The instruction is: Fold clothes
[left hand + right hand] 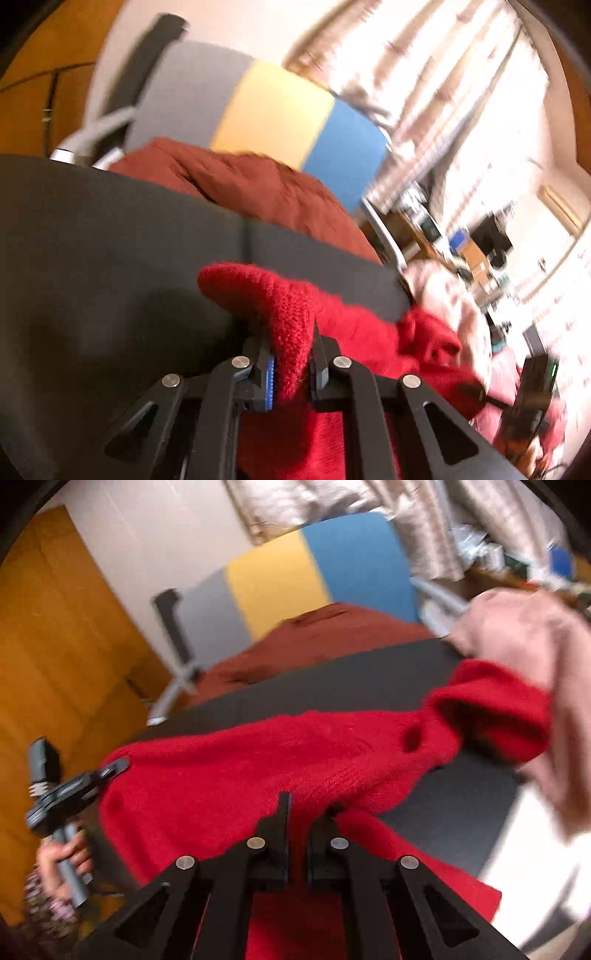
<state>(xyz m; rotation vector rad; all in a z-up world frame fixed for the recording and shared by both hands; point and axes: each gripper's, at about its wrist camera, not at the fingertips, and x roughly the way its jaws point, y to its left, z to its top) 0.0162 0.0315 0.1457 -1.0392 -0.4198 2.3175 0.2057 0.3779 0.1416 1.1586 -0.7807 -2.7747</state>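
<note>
A bright red knitted sweater [236, 775] hangs stretched above a dark grey table [332, 686]. My left gripper [290, 347] is shut on a fuzzy red edge of the sweater [280, 314]. My right gripper [308, 808] is shut on another edge of it. In the right wrist view the left gripper [114, 766] grips the sweater's far left corner, with a hand on its handle. One sleeve [491, 716] hangs to the right.
A dark rust-red garment [325, 642] lies at the table's far side, and it also shows in the left wrist view [258, 192]. A grey, yellow and blue panel [295, 576] stands behind. A pink cloth [535, 646] lies right. An orange wooden door [55, 646] is left.
</note>
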